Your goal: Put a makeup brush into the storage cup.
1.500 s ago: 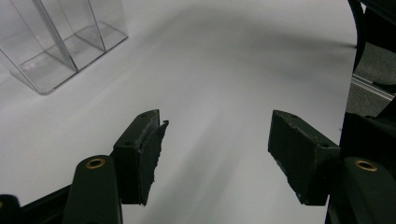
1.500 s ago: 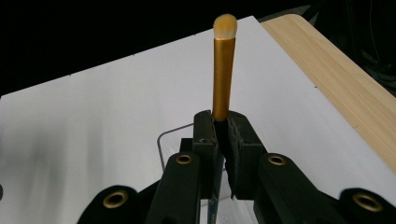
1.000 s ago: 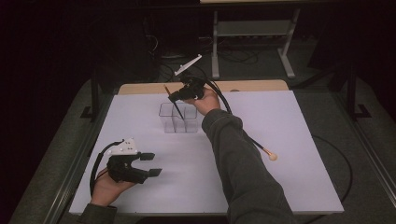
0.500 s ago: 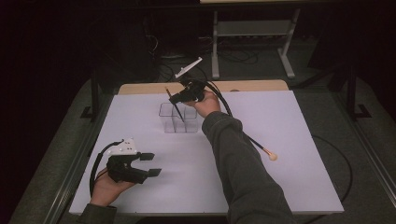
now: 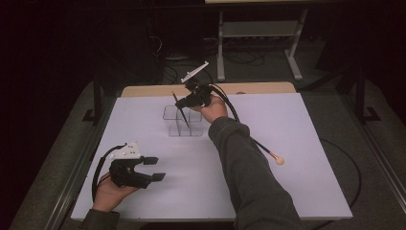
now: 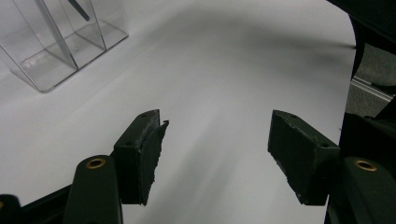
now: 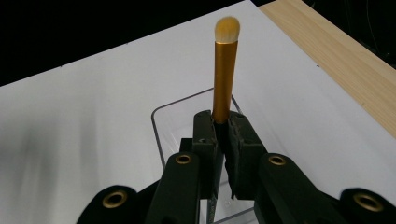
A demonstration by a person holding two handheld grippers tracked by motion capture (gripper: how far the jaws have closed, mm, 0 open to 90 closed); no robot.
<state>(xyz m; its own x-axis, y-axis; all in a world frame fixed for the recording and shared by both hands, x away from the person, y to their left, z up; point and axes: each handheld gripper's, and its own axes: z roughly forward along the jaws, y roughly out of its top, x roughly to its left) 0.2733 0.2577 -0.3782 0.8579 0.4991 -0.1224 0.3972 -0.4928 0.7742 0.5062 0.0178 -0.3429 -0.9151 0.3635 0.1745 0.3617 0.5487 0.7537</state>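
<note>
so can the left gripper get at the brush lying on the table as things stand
Probably not directly. The left gripper is open and free, but the lying brush sits beyond the right forearm, which crosses the table between them; it would have to go around or over.

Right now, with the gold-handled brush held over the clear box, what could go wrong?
1. The right gripper pinches the gold-handled makeup brush low on its handle, so the brush could tilt or slip when lowered.
2. The clear plastic organiser box looks light and nothing holds it; the open left gripper rests far off, so a nudge might tip it.
3. A second long brush with a pale round tip lies beside the person's right sleeve, which might sweep it away.
</note>
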